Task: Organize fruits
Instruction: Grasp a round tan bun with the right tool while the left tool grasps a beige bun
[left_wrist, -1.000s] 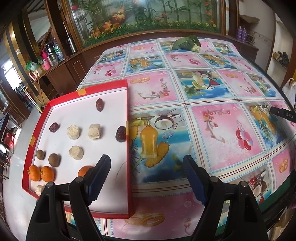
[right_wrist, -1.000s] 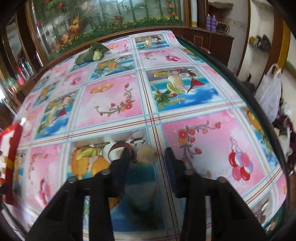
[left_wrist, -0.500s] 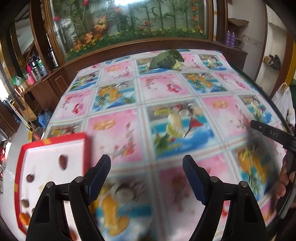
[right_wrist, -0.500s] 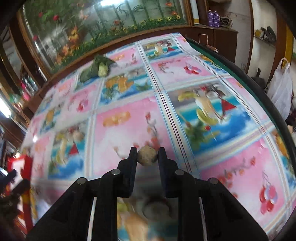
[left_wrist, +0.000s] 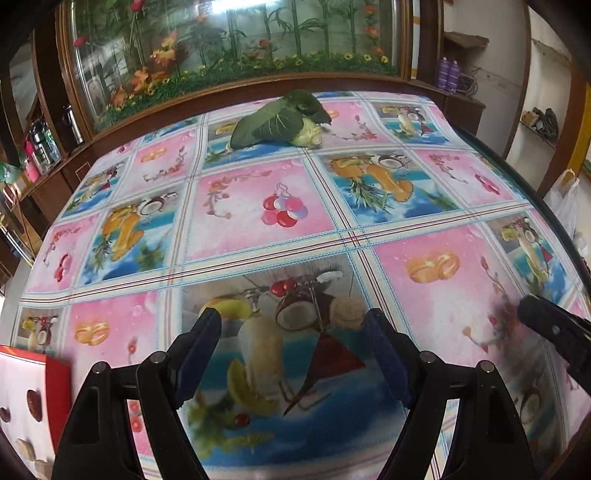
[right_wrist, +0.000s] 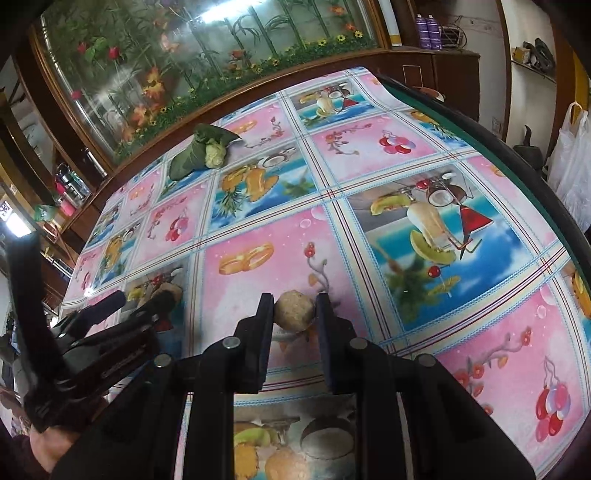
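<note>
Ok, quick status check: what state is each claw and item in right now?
Right claw: shut on the round brown fruit, held above the tablecloth.
Left claw: open, empty.
Beige lump: loose on the tablecloth, just ahead of the left claw.
Red tray: at the table's left edge, holding dark red fruits and pale pieces.
Leafy cabbage: lying at the far end.

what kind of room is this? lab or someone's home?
Likely a home dining or living room, not a lab. A fruit-print tablecloth covers the table, dark wooden cabinets line the wall behind a glass panel painted with bamboo and flowers, and a leafy cabbage lies on the table.
</note>
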